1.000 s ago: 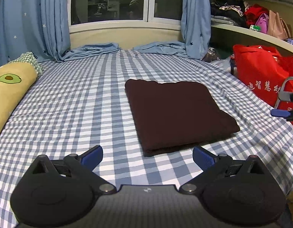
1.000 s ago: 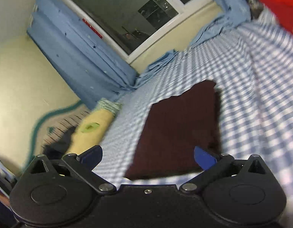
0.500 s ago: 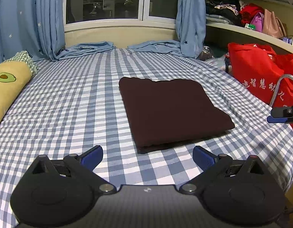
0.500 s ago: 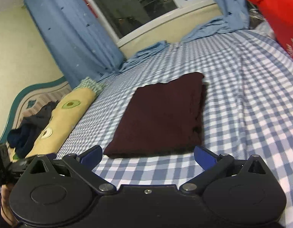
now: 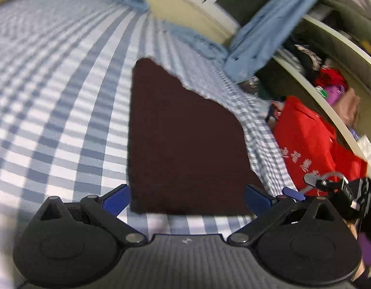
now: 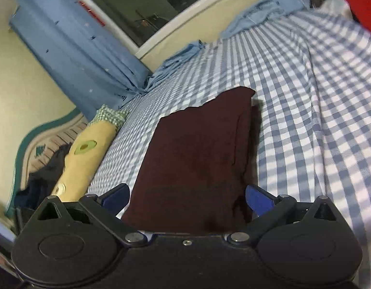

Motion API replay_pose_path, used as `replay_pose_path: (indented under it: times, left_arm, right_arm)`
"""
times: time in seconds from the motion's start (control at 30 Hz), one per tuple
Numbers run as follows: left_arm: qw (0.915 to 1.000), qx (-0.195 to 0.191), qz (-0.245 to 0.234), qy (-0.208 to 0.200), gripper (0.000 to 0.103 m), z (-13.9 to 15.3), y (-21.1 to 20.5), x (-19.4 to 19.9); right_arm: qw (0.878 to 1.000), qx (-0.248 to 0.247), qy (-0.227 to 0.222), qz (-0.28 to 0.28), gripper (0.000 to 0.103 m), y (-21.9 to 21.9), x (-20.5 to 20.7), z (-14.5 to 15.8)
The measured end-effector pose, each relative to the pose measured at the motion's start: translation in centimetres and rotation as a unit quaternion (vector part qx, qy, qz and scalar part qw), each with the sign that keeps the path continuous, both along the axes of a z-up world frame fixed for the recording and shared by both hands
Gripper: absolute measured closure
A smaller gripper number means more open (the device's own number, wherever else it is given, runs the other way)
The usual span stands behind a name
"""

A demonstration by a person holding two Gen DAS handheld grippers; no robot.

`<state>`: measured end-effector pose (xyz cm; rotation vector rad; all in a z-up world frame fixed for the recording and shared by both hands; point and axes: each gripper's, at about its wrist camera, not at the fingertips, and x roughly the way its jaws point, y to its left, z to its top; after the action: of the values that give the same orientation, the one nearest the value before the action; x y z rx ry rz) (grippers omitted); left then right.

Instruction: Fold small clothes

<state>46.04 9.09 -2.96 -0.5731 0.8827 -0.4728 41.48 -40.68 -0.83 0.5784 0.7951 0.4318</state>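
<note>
Both tongs are held spread wide, nothing gripped. A folded dark maroon garment [image 5: 185, 139] is seen just ahead of the left gripper [image 5: 187, 196], between its blue tips, lying flat on the checked bedsheet [image 5: 53, 96]. From the right gripper [image 6: 187, 196] the same garment [image 6: 197, 163] is found straight ahead (its near edge passing under the body); a yellow avocado-print pillow [image 6: 89, 154] is seen to its left.

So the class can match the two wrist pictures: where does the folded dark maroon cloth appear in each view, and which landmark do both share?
Left wrist: the folded maroon cloth fills the centre, reaching down between the open fingers.
Right wrist: the cloth lies at centre, low, running down behind the gripper body.
Shared landmark: the blue curtain.
</note>
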Motion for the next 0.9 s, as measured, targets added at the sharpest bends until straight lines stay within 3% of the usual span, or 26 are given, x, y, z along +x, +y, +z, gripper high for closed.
replay_pose_path:
  times: [0.17,0.23,0.37,0.53,0.7,0.83,0.87,0.9]
  left_arm:
    - [0.9978,-0.013,0.015,0.063,0.001,-5.1,-0.6,4.0]
    - [0.9982,-0.039,0.02,0.04,0.001,-5.9,-0.4,4.1]
    - [0.9896,-0.129,-0.022,0.06,0.001,-7.8,-1.1,6.2]
    - [0.9911,-0.114,-0.038,0.056,0.001,-7.9,-2.9,8.4]
    - [0.9895,-0.128,-0.033,0.058,0.001,-7.7,-3.5,9.0]
    - [0.9907,-0.124,-0.024,0.049,0.002,-7.4,-4.3,9.0]
    - [0.9927,-0.109,-0.028,0.045,0.006,-7.2,-4.8,9.0]
    - [0.9954,-0.08,-0.031,0.041,0.025,-6.9,-5.3,9.0]
  right_arm:
    - [0.999,-0.011,0.031,0.001,0.001,-0.2,4.3,-2.3]
    - [0.999,-0.005,0.041,0.01,0.001,-0.2,5.2,-3.3]
    - [0.998,0.014,0.062,0.021,0.001,-0.4,6.8,-5.2]
    - [0.993,0.065,0.091,0.04,0.005,-0.2,9.9,-8.2]
    - [0.992,0.101,0.07,0.03,0.005,0.3,13.7,-9.5]
    - [0.991,0.096,0.08,0.041,0.005,1.0,17.7,-9.7]
    - [0.991,0.089,0.084,0.048,0.005,1.2,18.8,-9.6]
    - [0.991,0.084,0.091,0.053,0.006,1.4,19.7,-9.5]
